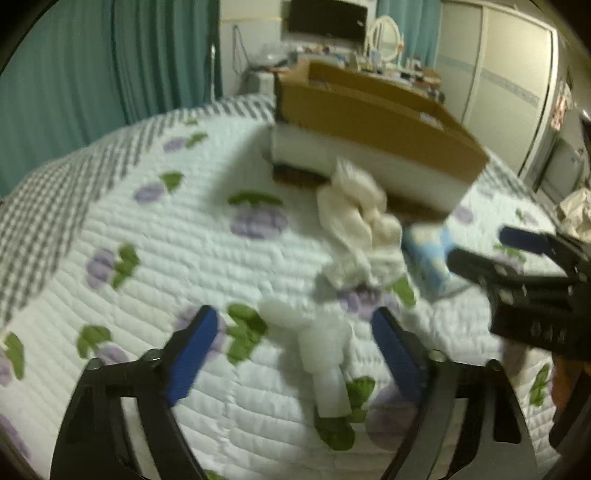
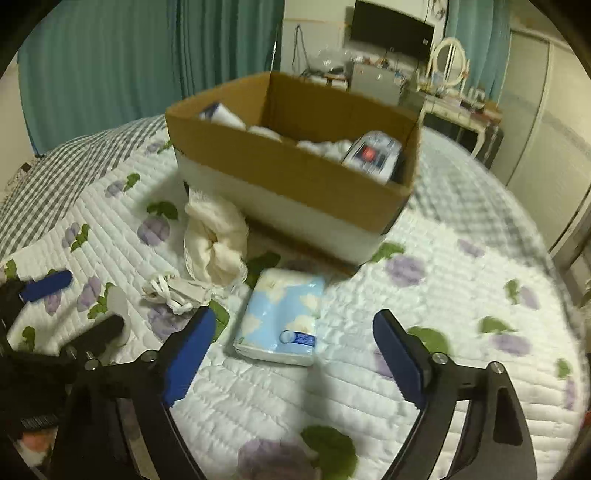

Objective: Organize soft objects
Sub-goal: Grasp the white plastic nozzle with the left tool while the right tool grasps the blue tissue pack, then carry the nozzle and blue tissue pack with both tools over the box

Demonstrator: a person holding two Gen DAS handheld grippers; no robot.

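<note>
My left gripper (image 1: 295,328) is open above a small white soft item (image 1: 325,354) lying on the quilt between its fingers. A cream cloth bundle (image 1: 354,206) lies beyond it, before the cardboard box (image 1: 388,122). My right gripper (image 2: 295,332) is open and empty, just short of a light blue tissue pack (image 2: 282,317). The right wrist view also shows the cream cloth (image 2: 218,240), a white drawstring pouch (image 2: 177,290) and the box (image 2: 295,177) holding several soft items. The right gripper (image 1: 476,251) shows at the right of the left wrist view, by the blue pack (image 1: 428,258).
A white quilt with purple flowers (image 2: 443,258) covers the bed. Teal curtains (image 2: 110,66) hang behind. A dresser with a mirror (image 2: 450,62) and a dark screen (image 2: 391,26) stand at the back. The left gripper (image 2: 62,306) shows at the left edge.
</note>
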